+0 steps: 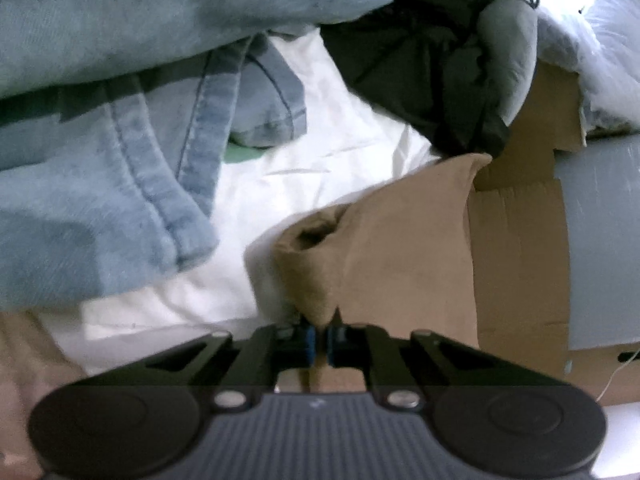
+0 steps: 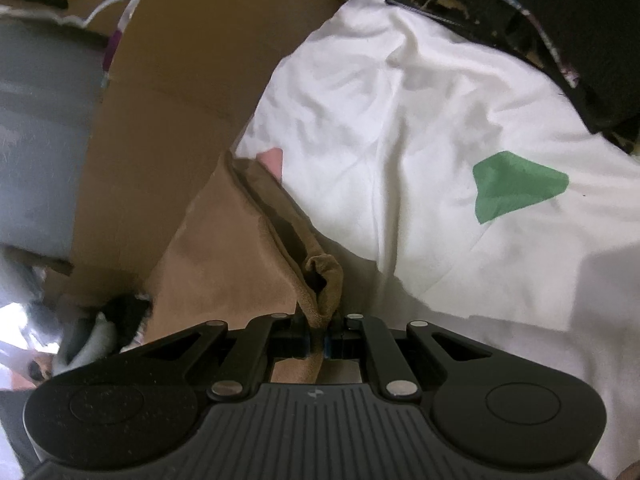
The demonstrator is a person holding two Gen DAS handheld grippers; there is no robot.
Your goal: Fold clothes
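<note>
Left gripper (image 1: 321, 338) clamped on tan garment (image 1: 400, 240) edge | right gripper (image 2: 319, 338) pinching same tan garment (image 2: 224, 248), bunched hem | lying on white cloth (image 2: 400, 120) beside cardboard (image 2: 180, 80), jeans (image 1: 100, 160) heaped behind | step: raise both corners evenly, pull taut, clear jeans, avoid dragging white cloth before folding

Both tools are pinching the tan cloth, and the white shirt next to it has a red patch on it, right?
Almost. The patch on the white shirt is green, not red; the right wrist view shows it clearly. The rest holds: the left tool and the right tool are each shut on the tan cloth.
</note>
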